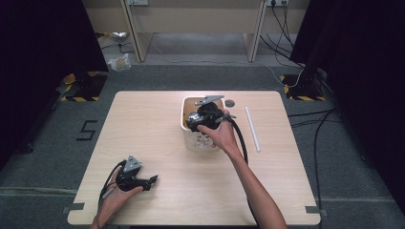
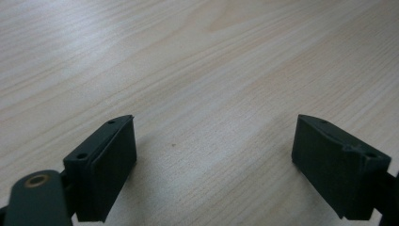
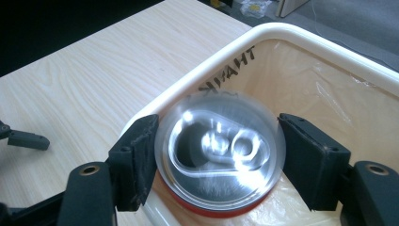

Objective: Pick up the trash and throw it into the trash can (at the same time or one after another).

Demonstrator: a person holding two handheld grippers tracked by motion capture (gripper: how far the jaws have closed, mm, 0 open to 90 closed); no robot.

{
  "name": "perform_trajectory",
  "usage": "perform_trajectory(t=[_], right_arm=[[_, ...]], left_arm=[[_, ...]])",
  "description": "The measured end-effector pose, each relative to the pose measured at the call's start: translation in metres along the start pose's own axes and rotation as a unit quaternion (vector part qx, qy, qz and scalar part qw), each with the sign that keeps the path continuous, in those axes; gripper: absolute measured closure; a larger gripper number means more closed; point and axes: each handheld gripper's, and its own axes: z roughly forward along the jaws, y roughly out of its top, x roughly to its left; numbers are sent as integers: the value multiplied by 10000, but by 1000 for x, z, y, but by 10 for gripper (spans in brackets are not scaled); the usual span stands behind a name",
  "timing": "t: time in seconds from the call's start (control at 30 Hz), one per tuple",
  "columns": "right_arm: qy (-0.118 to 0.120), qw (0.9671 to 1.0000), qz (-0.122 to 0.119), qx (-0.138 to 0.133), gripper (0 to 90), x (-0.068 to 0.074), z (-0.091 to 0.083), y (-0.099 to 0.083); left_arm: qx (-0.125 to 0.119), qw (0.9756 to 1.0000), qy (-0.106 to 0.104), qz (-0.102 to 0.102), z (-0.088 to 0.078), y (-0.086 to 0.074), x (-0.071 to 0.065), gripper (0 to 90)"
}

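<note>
My right gripper point(image 1: 198, 119) hangs over a cream waste basket point(image 1: 183, 119) at the middle back of the wooden table. In the right gripper view a red drink can point(image 3: 219, 150) with a silver pull-tab top stands between the jaws of that gripper point(image 3: 217, 123), above the basket's point(image 3: 282, 30) bag-lined inside. The can is blurred while the jaws are sharp, so it looks loose between the pads. My left gripper point(image 1: 153, 180) rests near the table's front left, and its jaws point(image 2: 214, 120) stand wide apart over bare wood with nothing between them.
A white stick point(image 1: 252, 129) lies on the table right of the basket. A small dark disc point(image 1: 230, 103) sits behind the basket near the far edge. Cables cross the floor beyond the table, and dark curtains stand on both sides.
</note>
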Motion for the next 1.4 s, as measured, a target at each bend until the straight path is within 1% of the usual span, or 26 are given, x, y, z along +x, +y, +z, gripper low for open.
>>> perform_trajectory(t=[0.13,0.3,0.7,0.8,1.17,1.27,1.4], right_arm=[[36,9999,29,-110,289,0,-5,1],[-9,9998,48,-179,273,0,-11,2],[-149,9990,184,-381,262,-11,-28,1],[-197,9987,192,-439,262,-14,-35,0],[-365,9967,351,-636,250,-27,-55,-3],[-432,9951,466,-763,226,-34,-64,-6],[-520,9937,552,-825,205,-40,-70,-8]], left_arm=[[-2,10000,-1,-3,0,0,0,135],[16,10000,3,11,0,0,0,135],[-3,10000,1,-4,0,0,0,135],[-7,10000,1,-6,0,0,0,135],[-5,10000,1,-6,0,0,0,135],[-7,10000,1,-5,0,0,0,135],[-13,10000,4,-6,0,0,0,135]])
